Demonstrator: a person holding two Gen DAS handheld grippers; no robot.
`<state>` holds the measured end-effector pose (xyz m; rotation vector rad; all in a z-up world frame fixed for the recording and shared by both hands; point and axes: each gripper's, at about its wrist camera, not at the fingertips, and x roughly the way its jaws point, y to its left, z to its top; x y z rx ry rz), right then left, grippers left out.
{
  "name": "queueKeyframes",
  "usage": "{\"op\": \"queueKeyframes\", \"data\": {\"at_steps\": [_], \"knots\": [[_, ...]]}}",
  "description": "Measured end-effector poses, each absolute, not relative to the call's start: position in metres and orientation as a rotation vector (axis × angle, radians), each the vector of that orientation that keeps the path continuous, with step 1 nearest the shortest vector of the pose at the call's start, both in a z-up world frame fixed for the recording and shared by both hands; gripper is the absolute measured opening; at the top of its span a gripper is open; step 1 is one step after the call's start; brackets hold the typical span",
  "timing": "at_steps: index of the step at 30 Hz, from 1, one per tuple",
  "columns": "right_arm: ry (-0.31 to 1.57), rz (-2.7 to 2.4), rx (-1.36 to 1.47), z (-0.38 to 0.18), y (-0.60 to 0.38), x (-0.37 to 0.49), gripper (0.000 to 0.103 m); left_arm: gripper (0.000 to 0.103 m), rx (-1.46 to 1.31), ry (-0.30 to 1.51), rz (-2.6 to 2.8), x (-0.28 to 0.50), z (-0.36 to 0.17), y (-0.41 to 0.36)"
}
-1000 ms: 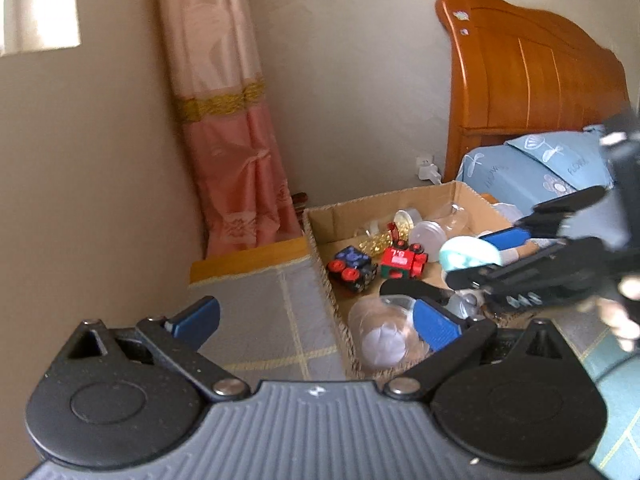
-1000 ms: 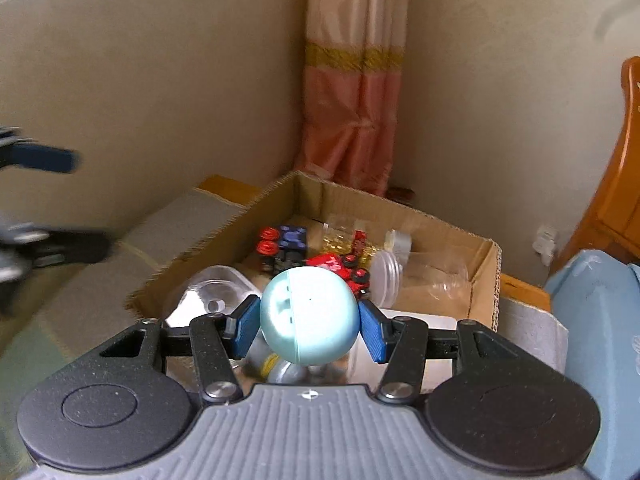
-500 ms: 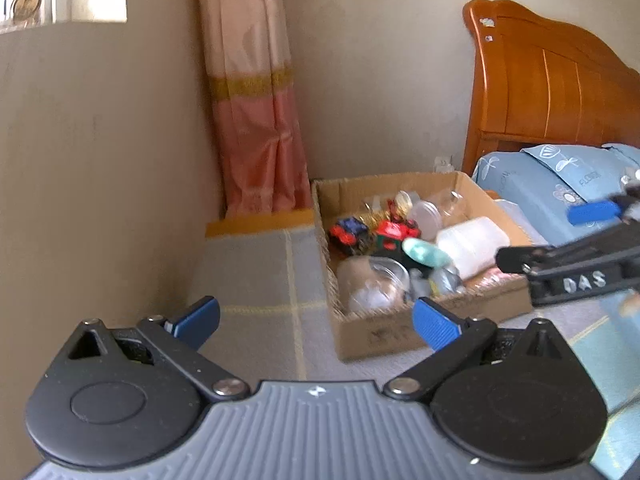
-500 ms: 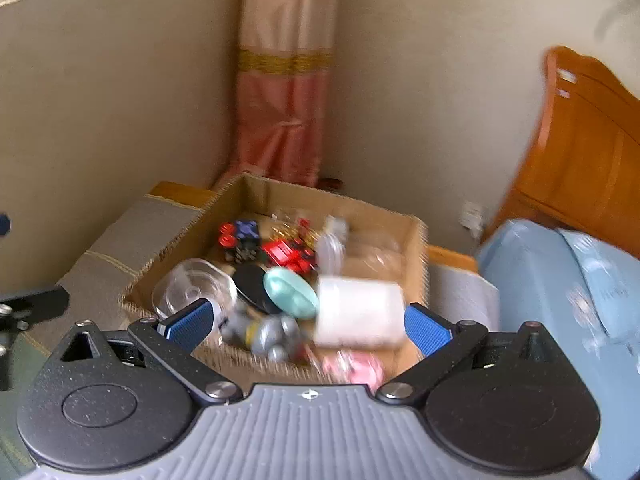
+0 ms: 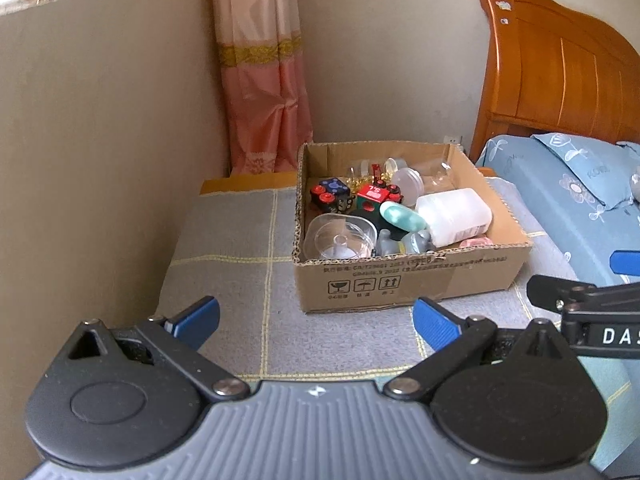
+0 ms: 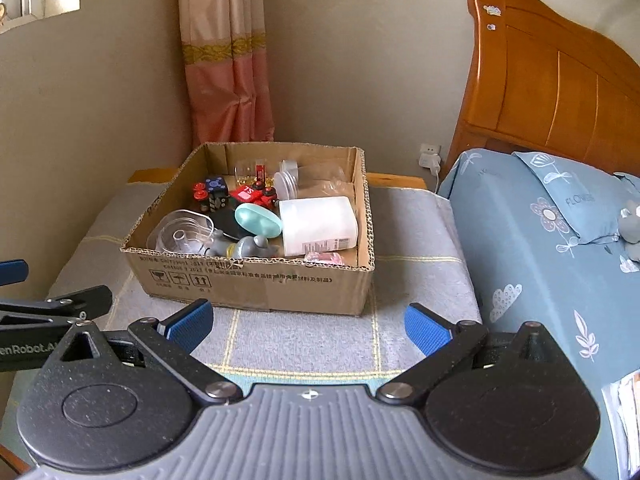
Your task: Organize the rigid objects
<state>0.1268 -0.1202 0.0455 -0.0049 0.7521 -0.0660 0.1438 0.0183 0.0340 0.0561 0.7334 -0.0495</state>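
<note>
Between the blue pads of my right hand-held gripper (image 6: 306, 328) I see nothing but grey checked cloth; its jaws have just been opening and now stand spread wide and empty; the left hand-held gripper (image 5: 316, 322) is likewise wide open with nothing in it. Straight ahead of both, and a little above the fingertips in each wrist view, sits the cardboard box (image 6: 256, 284) on the cloth-covered desk (image 6: 304, 344); the mint-green oval case (image 6: 258, 220) lies inside it, near the middle, leaning on the white plastic jar (image 6: 318, 226), its long axis running slantwise from the box's far left toward its near right. What remains outside, as I judge it, is the grey plush toy (image 6: 631, 226) on the blue bedspread (image 6: 520, 240), off to the right; my right hand is the nearer one, so the coming reach should swing rightward, away from the box.
</note>
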Motion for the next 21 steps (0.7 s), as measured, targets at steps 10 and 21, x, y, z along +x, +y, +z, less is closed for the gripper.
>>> {"op": "queueKeyframes", "data": {"at_steps": [10,21], "knots": [[0.734,-0.068,0.007,0.049,-0.124,0.122,0.103,0.102,0.089,0.713,-0.035,0.138,0.045,0.012],[0.729,-0.067,0.014,0.049,-0.126,0.119,0.103,0.102,0.09,0.711,-0.035,0.137,0.049,0.01]]}}
